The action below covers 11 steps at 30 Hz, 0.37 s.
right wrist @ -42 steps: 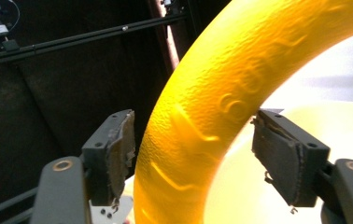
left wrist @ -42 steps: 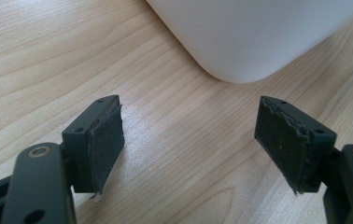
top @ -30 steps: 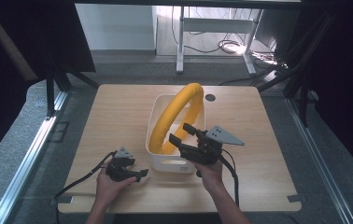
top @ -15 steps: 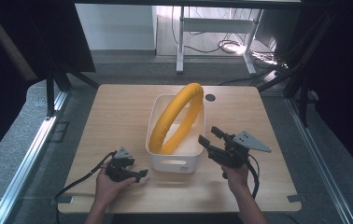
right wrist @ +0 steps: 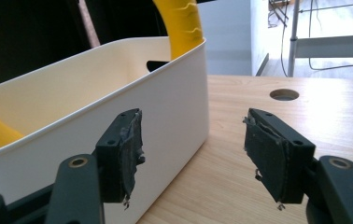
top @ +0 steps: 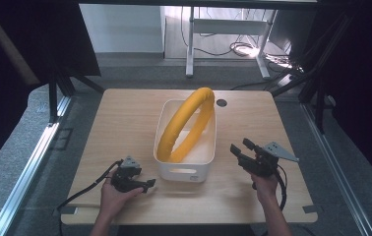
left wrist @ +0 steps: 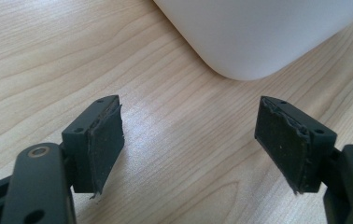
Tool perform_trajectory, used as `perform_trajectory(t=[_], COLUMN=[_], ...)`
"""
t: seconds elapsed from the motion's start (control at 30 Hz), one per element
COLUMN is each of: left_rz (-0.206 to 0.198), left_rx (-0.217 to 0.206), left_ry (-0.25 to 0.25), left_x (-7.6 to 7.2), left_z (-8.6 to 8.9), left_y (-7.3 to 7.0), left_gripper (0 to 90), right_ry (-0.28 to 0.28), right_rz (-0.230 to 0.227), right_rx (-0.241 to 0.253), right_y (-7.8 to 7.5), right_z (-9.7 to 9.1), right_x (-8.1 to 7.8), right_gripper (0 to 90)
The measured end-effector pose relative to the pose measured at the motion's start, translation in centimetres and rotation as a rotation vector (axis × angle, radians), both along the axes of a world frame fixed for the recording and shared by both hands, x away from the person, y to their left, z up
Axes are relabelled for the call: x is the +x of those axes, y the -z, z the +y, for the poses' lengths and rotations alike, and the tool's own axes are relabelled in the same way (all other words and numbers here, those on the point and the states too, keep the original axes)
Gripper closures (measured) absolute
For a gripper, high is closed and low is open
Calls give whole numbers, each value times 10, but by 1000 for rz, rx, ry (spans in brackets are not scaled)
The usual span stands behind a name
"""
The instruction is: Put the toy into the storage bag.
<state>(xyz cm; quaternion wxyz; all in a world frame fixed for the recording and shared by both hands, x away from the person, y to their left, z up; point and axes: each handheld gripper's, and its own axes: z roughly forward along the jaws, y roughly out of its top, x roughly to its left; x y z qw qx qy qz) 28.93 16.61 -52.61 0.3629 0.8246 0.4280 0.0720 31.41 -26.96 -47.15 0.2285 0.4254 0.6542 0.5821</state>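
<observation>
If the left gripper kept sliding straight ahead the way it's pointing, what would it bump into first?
Probably the white bin. In the left gripper view the left gripper is open with bare wooden table between its jaws, and the bin's rounded corner lies just ahead, slightly toward the right jaw. Depth is hard to judge, so it might only graze it.

- The lower arc of the yellow ring [top: 186, 125] is sitting out of sight behind the white bin [top: 184, 169] wall.
- The bin is running off the top edge in the left gripper view.
- The left tongs [top: 148, 184] are showing too small in the high view to tell their gap.
</observation>
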Motion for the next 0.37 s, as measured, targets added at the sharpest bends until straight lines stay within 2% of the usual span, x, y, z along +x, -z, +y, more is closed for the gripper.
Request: perform_trajectory(t=[0.07,0.17,0.3,0.37], left_rz=[-1,0,3,2], left_rx=[-3,-5,-12,-15], left_ry=[-1,1,-2,-8], left_x=[0,0,0,1], left_z=[0,0,0,1], left_y=[-1,-1,-1,-1], left_gripper=[240,240,240,240], right_ry=[1,-1,-9,-10], right_rz=[-3,-38,-38,-23], right_rx=[9,14,22,2], right_y=[-1,-4,-3,1], right_z=[-1,-4,-5,-6], right_x=[0,-2,-2,-1], right_gripper=[374,373,370,364])
